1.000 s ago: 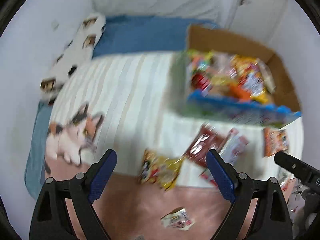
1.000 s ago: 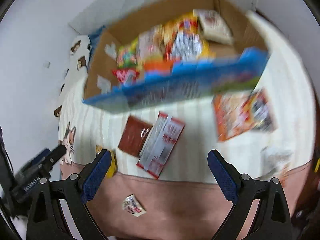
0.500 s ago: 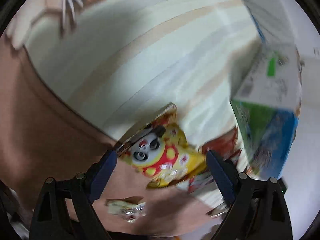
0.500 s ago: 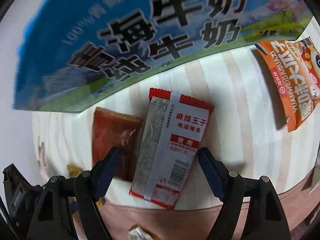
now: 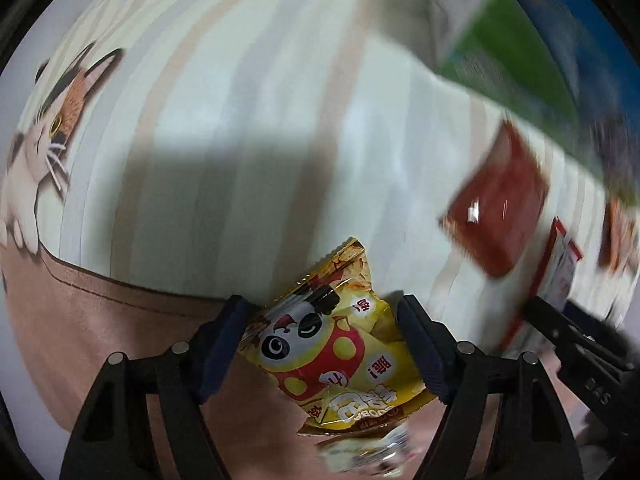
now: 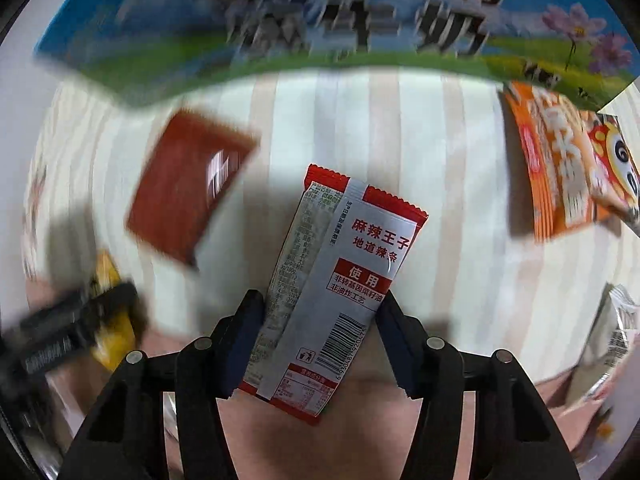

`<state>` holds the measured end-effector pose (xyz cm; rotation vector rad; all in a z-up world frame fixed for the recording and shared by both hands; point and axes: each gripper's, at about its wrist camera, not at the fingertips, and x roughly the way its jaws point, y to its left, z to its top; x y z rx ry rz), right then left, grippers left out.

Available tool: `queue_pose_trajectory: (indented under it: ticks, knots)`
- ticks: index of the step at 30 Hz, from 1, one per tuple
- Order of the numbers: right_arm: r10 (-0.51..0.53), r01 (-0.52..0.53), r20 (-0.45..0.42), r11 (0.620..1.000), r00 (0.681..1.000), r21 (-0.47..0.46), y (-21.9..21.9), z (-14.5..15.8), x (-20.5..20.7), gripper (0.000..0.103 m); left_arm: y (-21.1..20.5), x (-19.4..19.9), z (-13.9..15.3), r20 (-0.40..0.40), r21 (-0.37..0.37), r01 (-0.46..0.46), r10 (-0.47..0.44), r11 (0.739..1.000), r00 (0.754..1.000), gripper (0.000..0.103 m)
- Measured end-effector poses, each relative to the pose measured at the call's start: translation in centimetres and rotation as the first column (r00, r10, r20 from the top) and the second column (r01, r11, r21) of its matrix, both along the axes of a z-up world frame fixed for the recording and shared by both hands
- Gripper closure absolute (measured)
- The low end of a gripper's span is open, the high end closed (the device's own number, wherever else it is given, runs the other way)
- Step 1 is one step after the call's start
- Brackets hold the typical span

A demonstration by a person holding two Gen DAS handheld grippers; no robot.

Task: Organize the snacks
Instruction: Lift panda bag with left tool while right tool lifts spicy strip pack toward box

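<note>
Six snack packets (image 6: 340,292) (some blurred), one printed box (image 6: 320,32).

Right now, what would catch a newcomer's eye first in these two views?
The yellow panda snack bag between the closing jaws of the left gripper, and the red-and-white spicy strip packet between the right gripper's closing jaws. Behind them stands the blue-and-green milk carton box on striped bedding.
</note>
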<state>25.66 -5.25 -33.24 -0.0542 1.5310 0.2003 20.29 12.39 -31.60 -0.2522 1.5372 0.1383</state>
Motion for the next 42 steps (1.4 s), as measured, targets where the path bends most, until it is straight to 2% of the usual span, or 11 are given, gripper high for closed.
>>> queue_pose_trajectory:
  ticks: [3, 8, 12, 16, 21, 23, 25, 28, 36, 40, 42]
  knots:
    - [0.045, -0.045, -0.028, 0.999, 0.999, -0.006, -0.5, -0.1, -2.1, 0.041, -0.5, -0.8, -0.4, -0.009, -0.007, 0.015, -0.015, 1.000, 1.000, 0.027]
    - [-0.166, 0.171, -0.068, 0.982, 0.984, 0.074, -1.8, -0.3, -2.2, 0.033, 0.7, -0.9, -0.7, -0.025, -0.077, -0.099, 0.098, 0.992, 0.995, 0.026]
    - [-0.220, 0.227, -0.075, 0.966, 0.973, 0.120, -2.7, 0.5, -2.1, 0.033, 2.4, -2.9, -0.4, -0.073, -0.197, -0.262, 0.253, 0.945, 0.965, 0.026]
    - [-0.264, 0.275, -0.100, 0.954, 0.959, 0.120, -3.8, -0.5, -2.6, 0.032, 2.6, -4.4, -1.6, -0.114, -0.209, -0.304, 0.285, 0.929, 0.952, 0.026]
    - [-0.262, 0.268, -0.080, 0.960, 0.962, 0.077, -2.6, -1.3, -1.9, 0.022, 0.8, -3.4, -2.1, -0.103, -0.165, -0.274, 0.260, 0.948, 0.960, 0.026]
    - [-0.232, 0.235, -0.056, 0.971, 0.971, 0.047, -1.6, -1.6, -2.2, 0.026, -1.3, -3.1, -1.1, -0.071, -0.129, -0.237, 0.229, 0.963, 0.971, 0.029]
    - [-0.174, 0.175, -0.014, 0.985, 0.985, 0.006, 0.9, -1.6, -3.0, 0.045, -2.3, -1.8, -0.8, -0.030, -0.089, -0.173, 0.171, 0.981, 0.985, 0.043]
    - [-0.105, 0.105, 0.027, 0.995, 0.994, -0.003, 2.2, -1.2, -3.9, 0.053, -4.5, -2.1, -0.1, -0.002, -0.055, -0.101, 0.101, 0.993, 0.995, 0.053]
    - [-0.097, 0.093, 0.055, 0.993, 0.994, 0.071, -0.1, 1.4, -6.5, 0.056, -6.1, -2.2, 2.9, 0.048, -0.097, -0.061, 0.066, 0.993, 0.997, 0.070]
    - [-0.095, 0.087, 0.085, 0.991, 0.992, 0.099, -1.3, 3.2, -6.4, 0.056, -6.6, -1.5, 4.6, 0.068, -0.092, -0.015, 0.021, 0.996, 0.997, 0.071]
    - [-0.102, 0.093, 0.080, 0.989, 0.992, 0.112, -1.4, 3.8, -6.1, 0.056, -5.4, -1.1, 4.1, 0.034, -0.149, -0.074, 0.080, 0.986, 0.996, 0.069]
